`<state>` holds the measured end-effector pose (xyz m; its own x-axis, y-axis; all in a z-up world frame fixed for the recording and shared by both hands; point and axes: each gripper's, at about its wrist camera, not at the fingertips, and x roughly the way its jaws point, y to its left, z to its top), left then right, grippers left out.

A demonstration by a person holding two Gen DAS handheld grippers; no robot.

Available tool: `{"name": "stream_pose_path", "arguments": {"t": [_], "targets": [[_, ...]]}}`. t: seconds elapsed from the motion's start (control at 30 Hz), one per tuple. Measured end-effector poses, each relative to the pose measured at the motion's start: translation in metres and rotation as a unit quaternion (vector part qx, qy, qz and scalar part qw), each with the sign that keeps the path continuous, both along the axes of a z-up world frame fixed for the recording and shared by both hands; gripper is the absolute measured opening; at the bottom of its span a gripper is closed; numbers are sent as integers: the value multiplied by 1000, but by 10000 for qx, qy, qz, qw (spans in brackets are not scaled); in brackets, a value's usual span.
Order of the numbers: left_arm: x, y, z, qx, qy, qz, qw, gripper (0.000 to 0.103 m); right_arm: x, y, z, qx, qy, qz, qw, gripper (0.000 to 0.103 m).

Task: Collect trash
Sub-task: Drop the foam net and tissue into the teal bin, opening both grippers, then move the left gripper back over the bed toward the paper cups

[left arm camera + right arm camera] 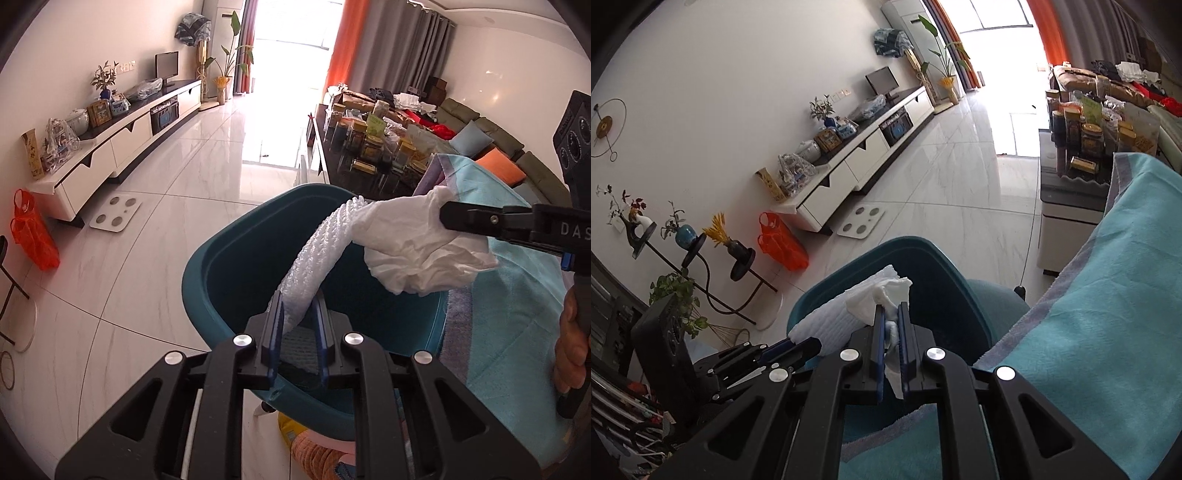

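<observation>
L tool [301,314] w/ ribbed foam net [317,251]; R tool [891,317] w/ crumpled tissue [882,295].

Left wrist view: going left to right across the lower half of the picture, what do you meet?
Orange plastic bag → white bathroom scale → teal bin → white foam net held by the left gripper → crumpled white tissue held by the right gripper → turquoise towel.

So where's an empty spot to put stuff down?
Bare floor runs between the TV cabinet and the crowded coffee table; jars cover that. The teal bin also looks roomy inside, below the foam net and tissue.
</observation>
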<state>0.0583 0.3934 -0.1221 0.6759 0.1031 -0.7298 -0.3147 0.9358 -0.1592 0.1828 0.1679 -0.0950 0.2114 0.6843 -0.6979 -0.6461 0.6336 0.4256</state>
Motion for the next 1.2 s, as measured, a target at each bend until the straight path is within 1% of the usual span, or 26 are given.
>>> {"name": "stream_pose_path", "arguments": {"t": [0.07,0.13,0.2,0.23,0.4,0.47,0.5,0.6,0.63,0.7,0.77,0.87,0.93,1.0,1.1,1.2], "targets": [[5,1,-4,-44,18,-17,10000,16,2,5,-5,-112,88,-1,9999,11],[10,2,-8,-106,35,-37,9999,22,3,9,-6,-151,140,23,9998,14],[12,2,-12,-138,45,-31,9999,26,3,10,-7,-193,161,12,9997,25],[14,3,-14,-161,49,-31,9999,28,3,10,-7,-211,158,0,9997,25],[15,-1,-11,-216,-11,3,9998,30,3,7,-6,-208,188,-13,9996,25],[13,-2,-8,-238,-101,4,9997,33,1,4,-5,-198,149,-26,9997,25],[10,-3,-5,-236,-150,-4,9996,34,1,1,-4,-190,136,-32,9997,25],[-1,-12,7,-133,-325,-79,9994,41,-7,-9,4,-119,5,-27,9999,25],[-4,-17,13,-85,-418,-129,9990,45,-8,-13,6,-93,-41,-29,9999,26],[-12,-24,24,-36,-572,-228,9981,47,-15,-25,15,-9,-166,-36,9999,30],[-17,-35,37,17,-751,-373,9965,51,-20,-37,23,61,-284,-22,9996,32],[-24,-58,56,97,-987,-664,9928,54,-31,-62,39,194,-499,-31,9986,32],[-27,-76,67,123,-1114,-896,9896,55,-40,-82,51,264,-679,-71,9973,35],[-28,-100,77,124,-1236,-1222,9847,56,-48,-102,60,306,-849,-115,9958,39],[-28,-137,85,129,-1338,-1664,9769,57,-61,-142,70,314,-1089,-296,9931,40],[-26,-178,91,86,-1405,-2190,9655,58,-70,-182,78,244,-1263,-593,9899,40]]}}
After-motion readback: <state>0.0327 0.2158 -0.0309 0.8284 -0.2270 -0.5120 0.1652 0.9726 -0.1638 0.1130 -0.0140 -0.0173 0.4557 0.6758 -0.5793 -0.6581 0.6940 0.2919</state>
